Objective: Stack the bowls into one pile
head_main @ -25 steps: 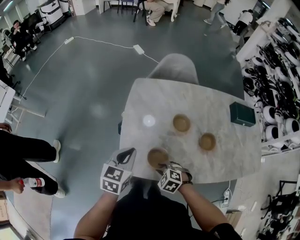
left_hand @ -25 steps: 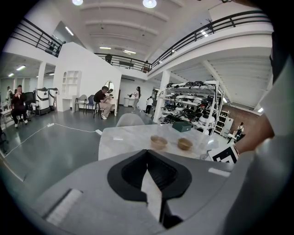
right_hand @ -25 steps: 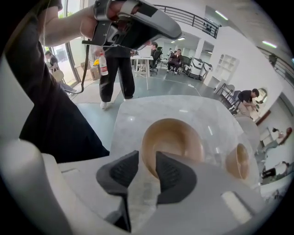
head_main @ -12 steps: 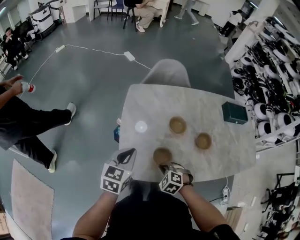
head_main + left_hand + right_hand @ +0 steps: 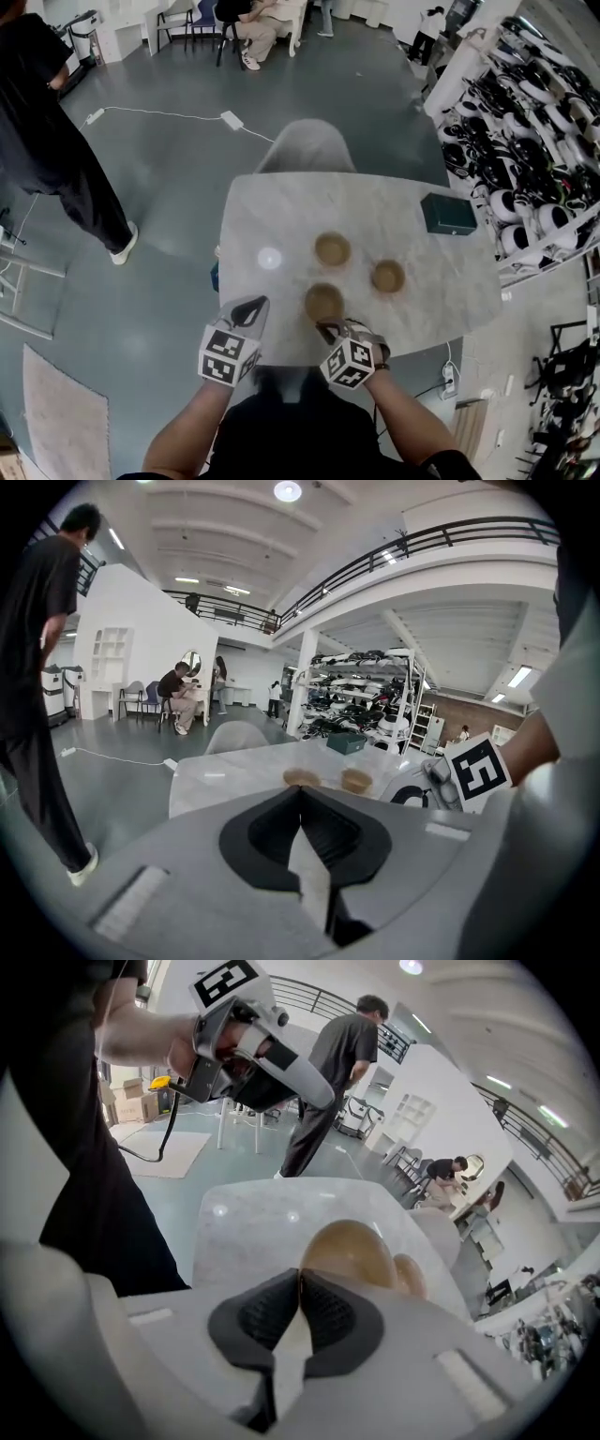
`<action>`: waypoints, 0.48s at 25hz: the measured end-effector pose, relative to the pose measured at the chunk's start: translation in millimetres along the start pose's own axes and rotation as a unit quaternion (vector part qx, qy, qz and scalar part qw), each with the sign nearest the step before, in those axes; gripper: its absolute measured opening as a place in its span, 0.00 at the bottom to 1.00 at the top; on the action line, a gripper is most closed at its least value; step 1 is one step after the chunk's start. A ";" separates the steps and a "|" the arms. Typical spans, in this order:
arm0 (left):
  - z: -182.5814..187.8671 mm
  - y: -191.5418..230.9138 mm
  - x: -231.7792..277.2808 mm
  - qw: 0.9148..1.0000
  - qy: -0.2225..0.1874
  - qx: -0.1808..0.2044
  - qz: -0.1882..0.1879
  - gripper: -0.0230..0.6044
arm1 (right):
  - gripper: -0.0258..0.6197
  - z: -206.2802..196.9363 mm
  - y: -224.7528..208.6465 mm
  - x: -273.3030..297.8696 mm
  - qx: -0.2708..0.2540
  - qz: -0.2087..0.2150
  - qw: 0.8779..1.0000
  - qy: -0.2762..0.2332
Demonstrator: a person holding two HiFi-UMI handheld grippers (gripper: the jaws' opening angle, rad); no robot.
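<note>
The right tongs [image 5: 328,328] are closed on the near rim of the near bowl [image 5: 323,300]. The left tongs [image 5: 251,307] are shut on nothing, at the near left edge of the counter [image 5: 281,211]. With so thin a pinch on the rim, the bowl could be tipped or dropped if swung. Three bowls are counted, the other two being the far bowl [image 5: 332,249] and the right bowl [image 5: 387,277], plus one box [image 5: 448,214].

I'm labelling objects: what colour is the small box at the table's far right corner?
Dark green. The box shows best in the head view.
</note>
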State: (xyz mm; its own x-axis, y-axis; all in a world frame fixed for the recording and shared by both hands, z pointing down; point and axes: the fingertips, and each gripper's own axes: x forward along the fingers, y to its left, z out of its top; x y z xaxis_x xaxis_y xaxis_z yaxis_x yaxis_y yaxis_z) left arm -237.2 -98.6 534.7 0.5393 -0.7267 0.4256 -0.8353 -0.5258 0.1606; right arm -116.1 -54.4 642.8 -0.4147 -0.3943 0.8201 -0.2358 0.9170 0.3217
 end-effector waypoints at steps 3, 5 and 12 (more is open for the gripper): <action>5.5 -11.2 13.9 1.000 0.000 0.001 -0.003 0.05 | 0.06 -7.3 -13.0 -12.1 0.003 -0.006 1.000 -0.011; 9.9 -20.0 22.8 1.000 0.000 0.003 -0.006 0.05 | 0.06 -14.9 -22.3 -19.8 0.005 -0.010 1.000 -0.015; 30.5 -46.6 51.4 1.000 0.003 0.011 -0.009 0.05 | 0.06 -46.1 -66.6 -47.1 0.010 -0.031 0.999 -0.020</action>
State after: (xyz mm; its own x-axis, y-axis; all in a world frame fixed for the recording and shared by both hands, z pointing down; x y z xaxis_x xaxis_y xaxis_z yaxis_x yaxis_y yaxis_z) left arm -167.3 -124.9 521.9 0.5538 -0.7144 0.4276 -0.8226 -0.5489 0.1483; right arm -40.4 -94.2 604.5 -0.4339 -0.4535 0.7785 -0.2792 0.8892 0.3624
